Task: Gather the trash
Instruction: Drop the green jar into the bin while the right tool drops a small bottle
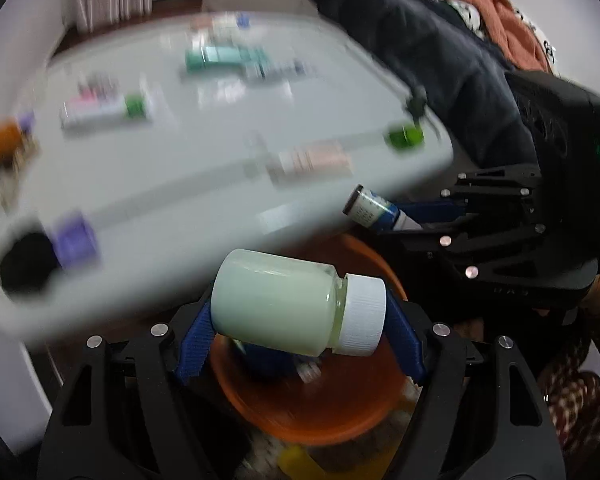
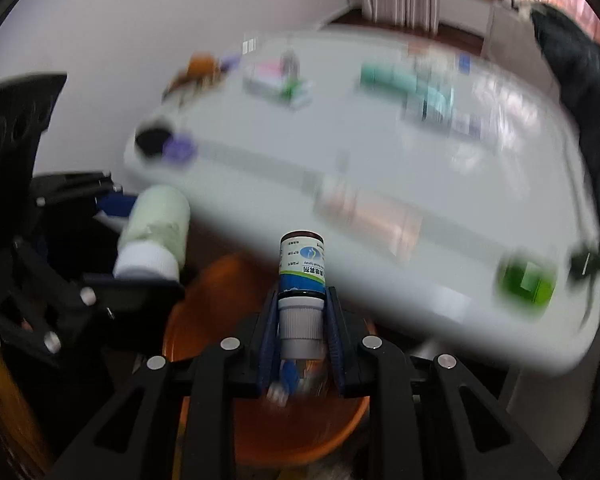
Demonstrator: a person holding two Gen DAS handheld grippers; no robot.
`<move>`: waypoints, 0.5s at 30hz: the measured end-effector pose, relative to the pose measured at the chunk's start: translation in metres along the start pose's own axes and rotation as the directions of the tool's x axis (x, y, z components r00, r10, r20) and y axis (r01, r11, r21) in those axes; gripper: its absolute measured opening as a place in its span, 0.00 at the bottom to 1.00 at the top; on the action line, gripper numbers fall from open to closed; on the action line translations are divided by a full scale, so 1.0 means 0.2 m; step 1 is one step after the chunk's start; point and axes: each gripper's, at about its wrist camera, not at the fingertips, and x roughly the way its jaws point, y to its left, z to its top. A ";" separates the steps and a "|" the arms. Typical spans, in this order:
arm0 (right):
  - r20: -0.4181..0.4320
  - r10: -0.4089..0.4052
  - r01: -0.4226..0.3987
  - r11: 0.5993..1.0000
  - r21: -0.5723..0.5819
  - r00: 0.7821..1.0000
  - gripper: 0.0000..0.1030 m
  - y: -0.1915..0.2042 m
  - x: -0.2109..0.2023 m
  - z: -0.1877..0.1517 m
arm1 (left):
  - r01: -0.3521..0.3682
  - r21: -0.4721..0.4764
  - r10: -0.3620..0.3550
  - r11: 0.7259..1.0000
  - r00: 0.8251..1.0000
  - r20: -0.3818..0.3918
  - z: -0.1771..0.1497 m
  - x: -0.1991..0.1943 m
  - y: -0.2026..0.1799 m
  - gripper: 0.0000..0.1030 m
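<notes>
My left gripper (image 1: 300,316) is shut on a pale green bottle (image 1: 276,300) with a white cap, held sideways over an orange bin (image 1: 324,412). It also shows at the left of the right wrist view (image 2: 156,224). My right gripper (image 2: 302,320) is shut on a small blue-and-white spray bottle (image 2: 302,264), gripped at its grey cap, above the same orange bin (image 2: 204,304). That bottle also shows in the left wrist view (image 1: 374,208). Some trash lies inside the bin, blurred.
A white table (image 1: 180,184) stands beyond the bin, with several blurred boxes, a green item (image 1: 404,136) and a black object (image 1: 24,260) at its corner. Dark clothing (image 1: 420,40) is piled at the right. The table also shows in the right wrist view (image 2: 380,160).
</notes>
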 end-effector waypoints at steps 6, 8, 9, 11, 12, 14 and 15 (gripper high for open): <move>-0.080 0.005 -0.001 0.999 0.044 0.997 0.69 0.00 0.10 -0.20 | 0.000 -0.007 0.000 1.000 0.998 -0.071 -0.09 0.07 -0.09 0.74; -0.028 -0.021 0.022 0.998 0.063 0.999 0.77 -0.03 0.03 -0.17 | -0.017 -0.021 0.015 1.000 0.998 -0.067 -0.10 0.07 -0.08 0.74; 0.007 -0.038 0.037 0.997 0.075 0.999 0.82 -0.05 -0.02 -0.15 | -0.008 -0.042 0.006 0.999 0.999 -0.053 -0.09 0.06 -0.07 0.74; 0.069 -0.068 0.062 0.994 0.092 0.995 0.83 -0.10 -0.11 -0.09 | -0.001 -0.063 -0.001 0.998 1.000 -0.025 -0.07 0.03 -0.04 0.74; 0.100 -0.073 0.062 0.993 0.103 0.992 0.83 -0.13 -0.16 -0.04 | -0.004 -0.061 0.003 0.998 1.000 -0.007 -0.06 0.01 -0.03 0.74; 0.188 -0.060 0.035 0.990 0.134 0.980 0.88 -0.20 -0.30 0.06 | -0.033 -0.029 0.034 0.999 0.999 0.032 -0.01 -0.04 -0.03 0.74; 0.234 -0.047 0.013 0.989 0.145 0.971 0.94 -0.23 -0.36 0.11 | -0.054 -0.004 0.055 0.999 0.997 0.058 0.04 -0.07 -0.03 0.74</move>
